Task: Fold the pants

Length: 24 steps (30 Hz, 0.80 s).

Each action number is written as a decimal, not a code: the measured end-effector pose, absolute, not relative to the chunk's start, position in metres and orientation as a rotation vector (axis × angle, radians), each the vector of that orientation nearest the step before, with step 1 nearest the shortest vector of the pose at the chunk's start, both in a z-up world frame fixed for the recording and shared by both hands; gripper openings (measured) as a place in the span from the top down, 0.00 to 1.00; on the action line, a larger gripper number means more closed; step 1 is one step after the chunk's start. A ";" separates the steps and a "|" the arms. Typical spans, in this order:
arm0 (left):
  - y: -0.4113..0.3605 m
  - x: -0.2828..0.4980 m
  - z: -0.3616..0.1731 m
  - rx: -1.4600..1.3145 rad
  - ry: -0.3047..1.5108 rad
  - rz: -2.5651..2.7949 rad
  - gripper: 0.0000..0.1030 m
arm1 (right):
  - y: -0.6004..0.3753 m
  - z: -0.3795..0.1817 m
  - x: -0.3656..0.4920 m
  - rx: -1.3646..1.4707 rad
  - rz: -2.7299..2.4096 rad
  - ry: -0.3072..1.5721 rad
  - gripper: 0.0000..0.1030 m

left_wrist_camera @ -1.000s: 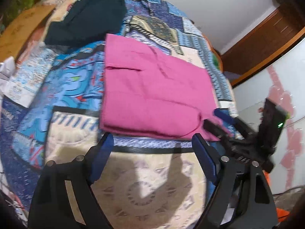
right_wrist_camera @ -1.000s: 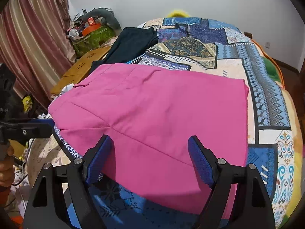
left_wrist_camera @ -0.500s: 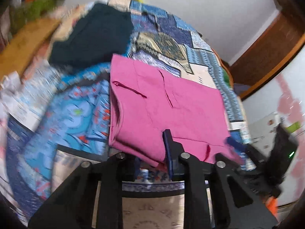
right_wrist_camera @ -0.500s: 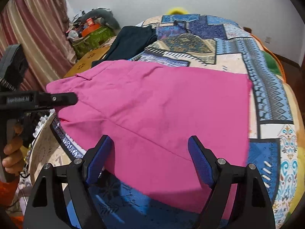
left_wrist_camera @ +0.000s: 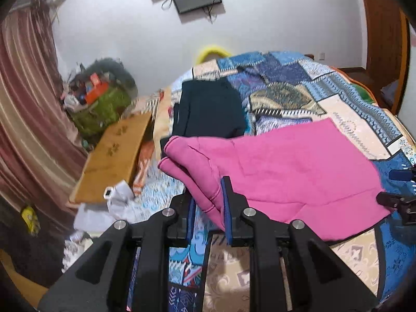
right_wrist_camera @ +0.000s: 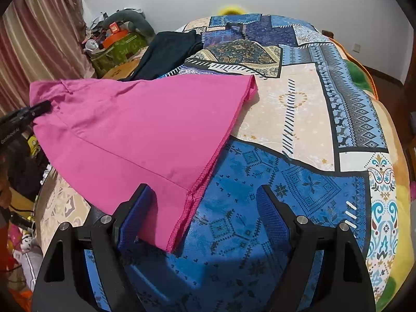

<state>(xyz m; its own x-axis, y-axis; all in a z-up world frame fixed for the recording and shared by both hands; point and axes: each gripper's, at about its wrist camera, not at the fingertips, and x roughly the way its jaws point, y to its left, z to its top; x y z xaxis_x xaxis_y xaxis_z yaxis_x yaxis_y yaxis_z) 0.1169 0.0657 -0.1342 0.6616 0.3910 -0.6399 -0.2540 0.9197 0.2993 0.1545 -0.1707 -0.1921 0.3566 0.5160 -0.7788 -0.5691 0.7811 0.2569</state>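
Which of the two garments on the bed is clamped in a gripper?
The pink pants: the left gripper pinches their edge. The dark garment lies untouched farther back.

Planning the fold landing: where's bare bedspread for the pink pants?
Free: patterned bedspread right of the folded pink pants, out to its edge. Crowded: far left, where the dark folded garment lies; cluttered floor beside the bed.

wall (left_wrist_camera: 273, 20): white | curtain (left_wrist_camera: 23, 119): striped | bed (right_wrist_camera: 299, 98): patchwork cover
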 end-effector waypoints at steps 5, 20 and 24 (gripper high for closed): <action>0.044 0.129 -0.111 0.192 0.690 0.290 0.83 | -0.171 -0.193 0.157 -0.060 0.699 0.985 0.22; -0.027 0.163 -0.095 0.123 0.724 -0.070 0.87 | -0.173 -0.195 0.158 -0.033 0.700 0.991 0.22; -0.033 0.172 -0.110 0.075 0.797 -0.144 0.87 | -0.174 -0.195 0.158 -0.030 0.703 0.991 0.22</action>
